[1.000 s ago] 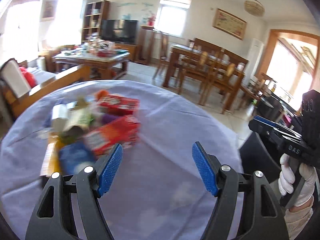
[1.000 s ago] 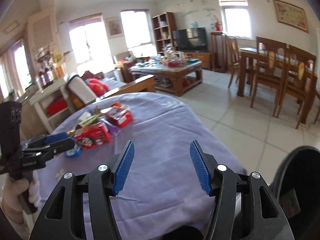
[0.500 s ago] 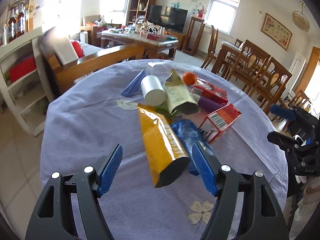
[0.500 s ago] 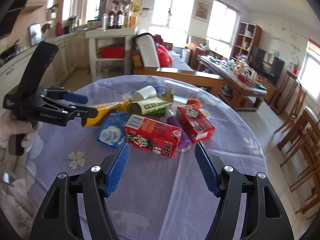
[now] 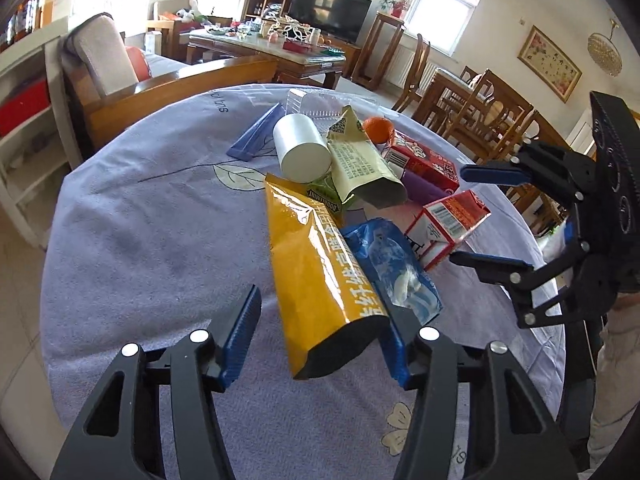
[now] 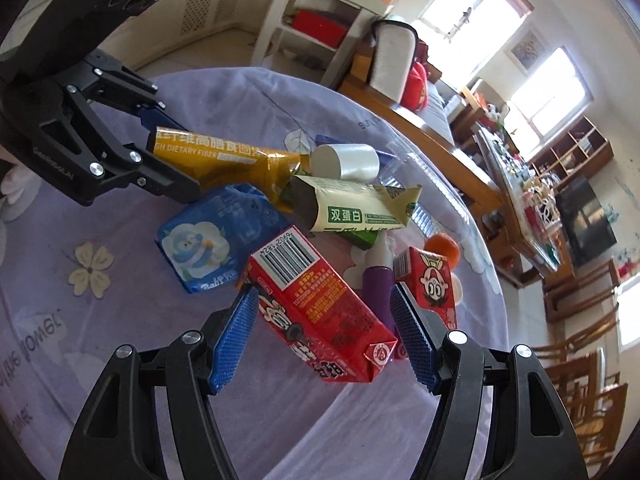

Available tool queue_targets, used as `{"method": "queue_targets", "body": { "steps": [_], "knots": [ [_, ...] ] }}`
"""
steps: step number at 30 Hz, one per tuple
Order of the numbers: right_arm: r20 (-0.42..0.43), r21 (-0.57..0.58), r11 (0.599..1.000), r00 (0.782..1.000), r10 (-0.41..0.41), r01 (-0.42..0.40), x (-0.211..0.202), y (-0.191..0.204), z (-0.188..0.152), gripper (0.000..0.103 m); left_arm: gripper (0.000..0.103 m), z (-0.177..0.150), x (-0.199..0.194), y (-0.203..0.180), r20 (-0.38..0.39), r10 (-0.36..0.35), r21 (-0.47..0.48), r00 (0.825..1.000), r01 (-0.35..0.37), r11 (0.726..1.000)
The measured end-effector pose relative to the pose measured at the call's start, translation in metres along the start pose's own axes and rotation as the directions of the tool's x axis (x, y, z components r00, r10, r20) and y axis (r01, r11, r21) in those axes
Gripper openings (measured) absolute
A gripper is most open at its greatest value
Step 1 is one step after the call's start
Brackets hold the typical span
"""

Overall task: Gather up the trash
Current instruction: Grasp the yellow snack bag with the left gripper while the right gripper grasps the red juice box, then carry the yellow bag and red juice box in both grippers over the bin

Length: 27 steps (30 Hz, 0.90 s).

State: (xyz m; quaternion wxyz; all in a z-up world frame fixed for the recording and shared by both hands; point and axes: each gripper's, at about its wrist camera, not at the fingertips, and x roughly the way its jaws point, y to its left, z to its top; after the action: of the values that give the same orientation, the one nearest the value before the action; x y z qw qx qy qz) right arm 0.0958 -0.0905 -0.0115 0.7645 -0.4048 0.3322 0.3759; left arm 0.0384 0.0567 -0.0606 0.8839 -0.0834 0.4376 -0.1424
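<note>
Both hands have swung in over the trash pile since a second ago. On the round counter [image 5: 152, 240], draped in a lilac cloth, the left tongs [image 5: 320, 336] are closing around the near end of a yellow snack pouch [image 5: 316, 264], one pad touching it, the other just clear. A blue wipes packet [image 5: 392, 268] lies just beside it. Further right, the right tongs [image 6: 324, 336] stand open astride a red drink carton [image 6: 320, 308], pads not pressing it.
</note>
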Motion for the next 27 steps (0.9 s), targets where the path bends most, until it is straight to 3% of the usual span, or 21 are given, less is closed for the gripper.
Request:
{"method": "queue_targets", "body": {
  "steps": [3,6,8,10,11,15,20,27],
  "knots": [
    [-0.044,-0.054,0.998,0.999,0.019,-0.021,0.009,0.001,0.007,0.068,0.040,0.001,0.002,0.001,-0.012,-0.004,-0.008,1.000,0.004,1.000],
    [-0.107,-0.088,0.993,0.992,0.064,-0.073,0.021,0.006,0.013,0.067,0.034,0.001,0.003,0.007,-0.014,-0.014,-0.031,1.000,0.014,0.999],
    [-0.131,-0.090,0.993,0.989,0.064,-0.076,0.024,0.008,0.014,0.059,0.032,0.002,0.003,0.010,-0.016,-0.011,-0.039,1.000,0.011,0.999],
    [-0.130,-0.046,0.994,0.987,0.093,-0.100,0.025,0.007,0.014,0.039,0.029,0.002,0.003,0.015,-0.016,-0.020,-0.056,1.000,0.019,0.998],
    [-0.124,-0.011,0.992,0.985,0.123,-0.126,0.024,0.004,0.012,0.035,0.029,0.002,0.003,0.016,-0.015,-0.019,-0.059,1.000,0.019,0.998],
    [-0.081,0.069,0.988,0.987,0.141,-0.136,0.018,0.004,0.005,0.032,0.020,0.002,0.000,0.019,-0.003,-0.018,-0.052,1.000,0.018,0.999],
    [0.036,0.207,0.969,0.991,0.133,-0.137,-0.007,0.001,-0.008,0.032,0.018,0.002,-0.005,0.015,0.023,-0.009,-0.027,1.000,0.009,1.000],
    [0.190,0.476,0.868,0.980,0.053,-0.139,-0.054,-0.011,-0.034,0.032,0.015,0.000,-0.018,0.013,0.091,-0.013,-0.017,0.996,0.015,1.000]
  ]
}}
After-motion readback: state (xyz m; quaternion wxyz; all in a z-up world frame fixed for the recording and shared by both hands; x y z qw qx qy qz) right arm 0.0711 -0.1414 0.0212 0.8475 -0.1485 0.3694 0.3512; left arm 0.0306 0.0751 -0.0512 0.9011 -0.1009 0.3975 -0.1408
